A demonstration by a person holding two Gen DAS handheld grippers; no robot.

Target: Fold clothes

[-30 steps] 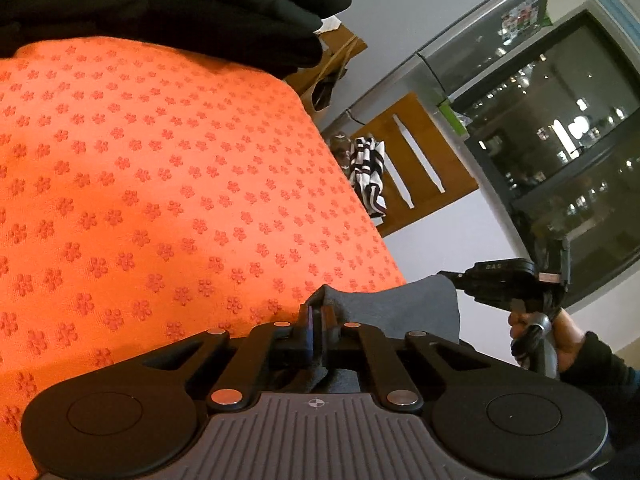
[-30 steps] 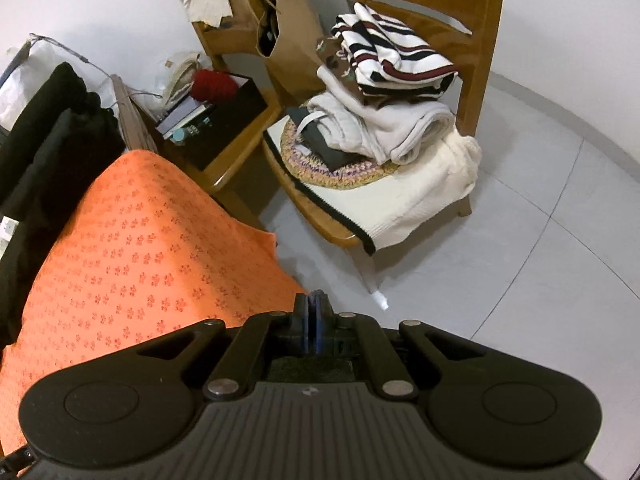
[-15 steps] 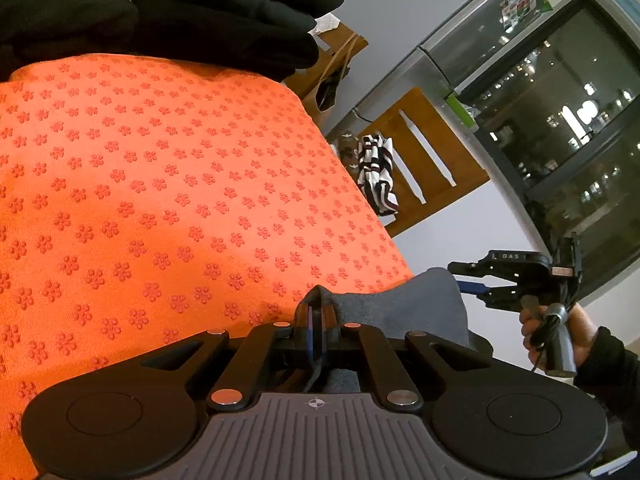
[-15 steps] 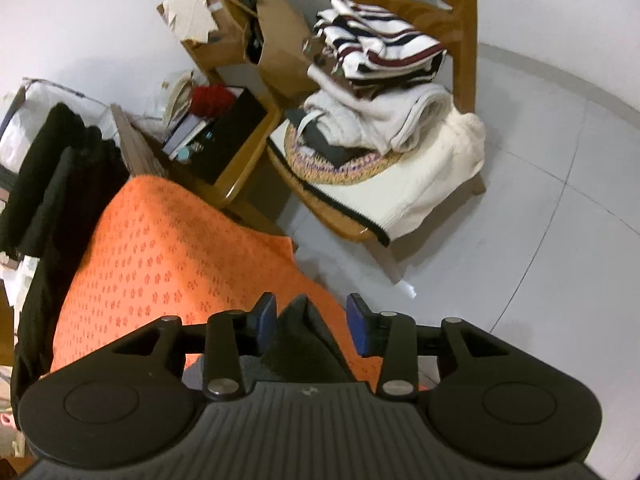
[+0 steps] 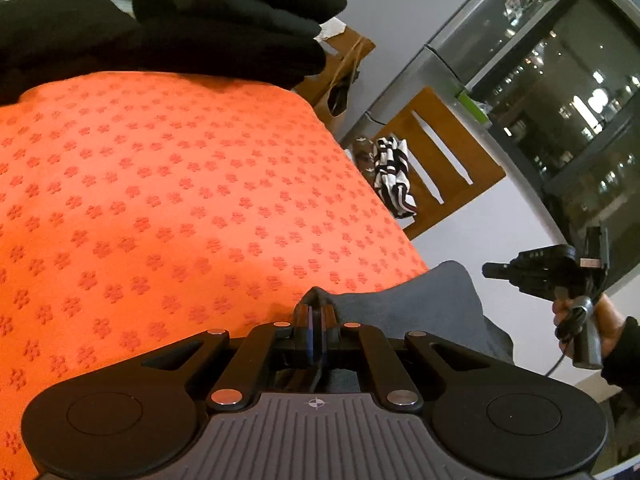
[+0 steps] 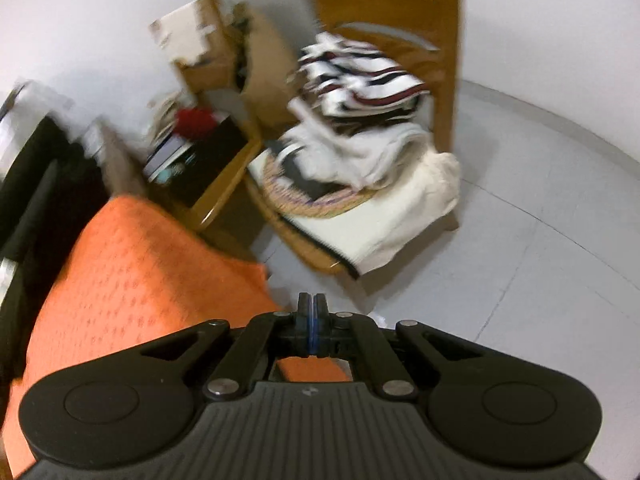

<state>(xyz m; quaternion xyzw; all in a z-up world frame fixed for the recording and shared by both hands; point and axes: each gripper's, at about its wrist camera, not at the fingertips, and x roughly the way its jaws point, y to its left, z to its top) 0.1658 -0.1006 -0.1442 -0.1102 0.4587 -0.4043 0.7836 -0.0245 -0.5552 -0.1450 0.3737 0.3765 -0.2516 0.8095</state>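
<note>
Barely begun on this piece, by the look of it. Pinching a fold of the grey garment (image 5: 420, 304) in the left gripper (image 5: 316, 320), jaws closed tight on the cloth, at the near right corner of the orange flower-print mat (image 5: 180, 200). Leaving the rest of it bunched and drooping off the mat's right edge, not yet spread flat.

Just been closing the jaws of the right gripper (image 6: 313, 312); now pressed together with no cloth between them, out to the right of the garment and apart from it.

Probably done already: black clothes (image 5: 224, 32) stacked at the far edge of the mat. Probably still to fold: the striped and white pile (image 6: 360, 120) on the wooden chair (image 6: 448, 60) to the far right. Next, most likely: taking a second corner, then laying the grey piece flat.
</note>
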